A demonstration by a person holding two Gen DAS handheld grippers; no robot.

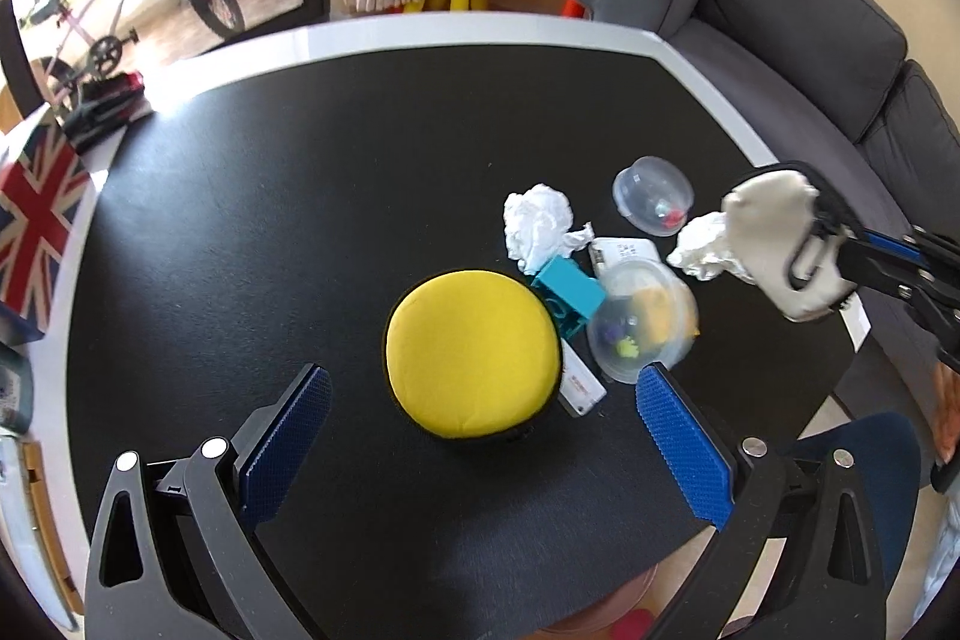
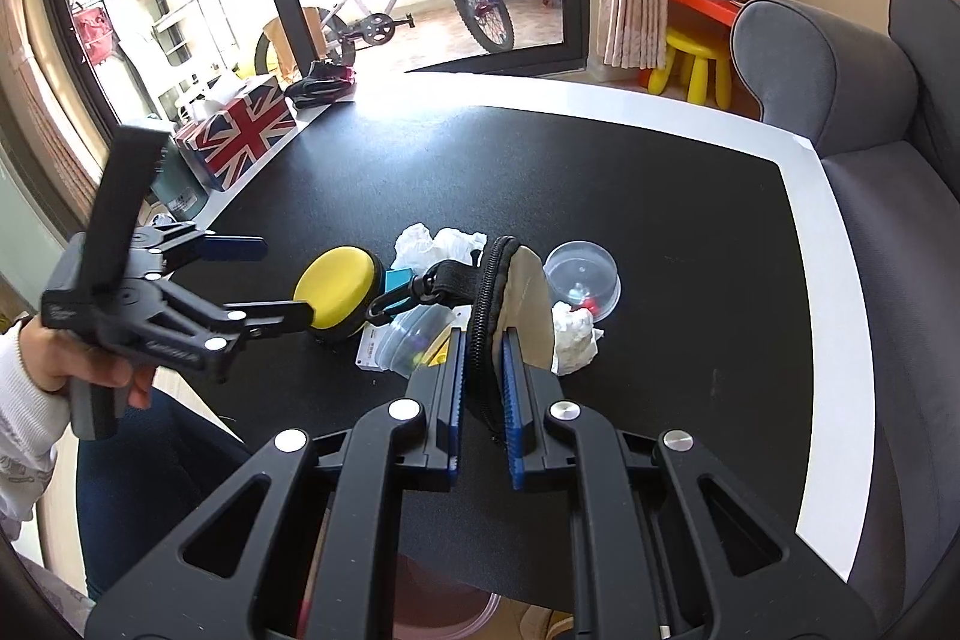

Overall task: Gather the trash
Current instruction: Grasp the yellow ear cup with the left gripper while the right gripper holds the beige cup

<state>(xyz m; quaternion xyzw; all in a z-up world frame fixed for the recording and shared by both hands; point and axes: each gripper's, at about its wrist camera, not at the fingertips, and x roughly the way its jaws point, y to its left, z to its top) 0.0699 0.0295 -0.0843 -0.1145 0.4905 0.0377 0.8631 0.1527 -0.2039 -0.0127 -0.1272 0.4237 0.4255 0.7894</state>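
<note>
While the left tool [image 1: 480, 436] hangs spread wide above the black table [image 1: 300, 232], its blue pads [image 1: 684, 448] stand on either side of a round yellow case [image 1: 474, 349], which lies flat on the table and is not touched by them. The right tool [image 2: 483, 388] is pressed together on a zippered pouch [image 2: 513, 298] with a pale round face, held on its edge, and a black strap with a clip [image 2: 420, 289] hangs from the pouch toward the yellow case.

Just beyond the yellow case lies a crowded group. A teal block [image 1: 570, 295] touches the rim of the case, a white flat packet [image 1: 579, 388] is partly under it, and a clear plastic bowl [image 1: 642, 322] with small coloured bits inside leans against the block. Behind these sits a crumpled white tissue [image 1: 537, 223], the trash on the table, beside a white card [image 1: 624, 250]. A second crumpled tissue [image 2: 573, 334] lies right beside the pouch; from the left wrist view it seems to touch the pouch, but I cannot tell for sure. A small clear cup [image 1: 653, 196] stands a little further.

At the far left edge of the table rests a Union Jack box [image 2: 249, 130], and a grey sofa [image 1: 798, 40] stands beyond the right side.
</note>
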